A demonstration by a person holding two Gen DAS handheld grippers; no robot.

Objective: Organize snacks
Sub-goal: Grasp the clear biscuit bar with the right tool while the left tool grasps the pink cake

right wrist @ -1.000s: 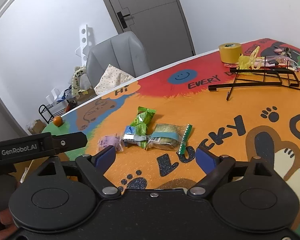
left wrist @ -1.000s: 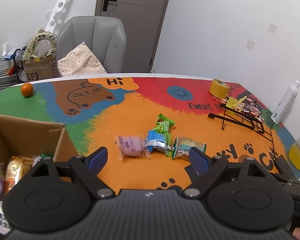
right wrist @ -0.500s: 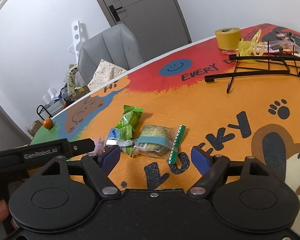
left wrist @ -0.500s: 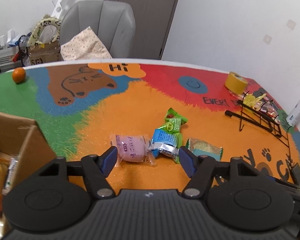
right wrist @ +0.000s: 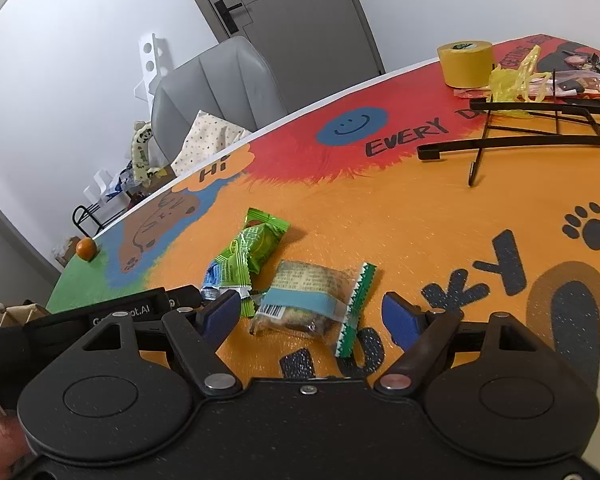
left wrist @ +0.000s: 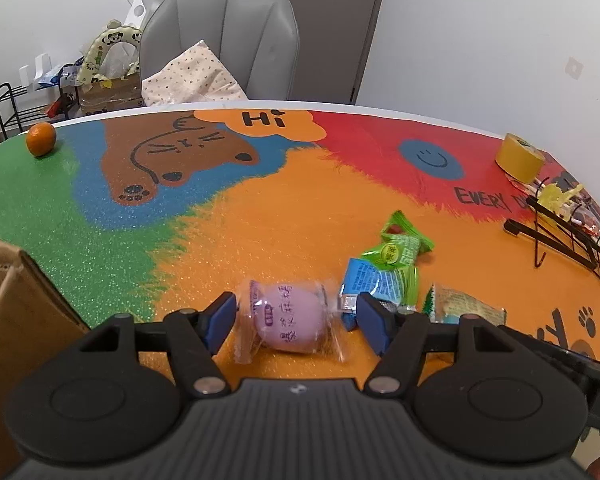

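Several wrapped snacks lie together on the orange part of the table mat [left wrist: 300,208]. A round pink snack [left wrist: 290,318] in clear wrap sits between the jaws of my left gripper [left wrist: 298,318], which is open; its pads stand just off the wrapper ends. To its right lie a blue pack [left wrist: 376,282] and a green pack [left wrist: 396,250]. My right gripper [right wrist: 312,318] is open around a brownish snack [right wrist: 304,296] with a blue band, without touching it. The two grippers are side by side, and the left gripper's body [right wrist: 140,308] shows in the right wrist view.
An open cardboard box [left wrist: 16,312] stands at the near left. An orange [left wrist: 41,139] sits at the far left edge. A yellow tape roll [left wrist: 518,156] and a black wire rack [left wrist: 560,236] are at the right. A grey chair [left wrist: 220,40] stands behind the table.
Both grippers came forward and down onto the snacks, and both sets of jaws narrowed. The pink snack now lies between the left jaws, and the brownish one between the right.
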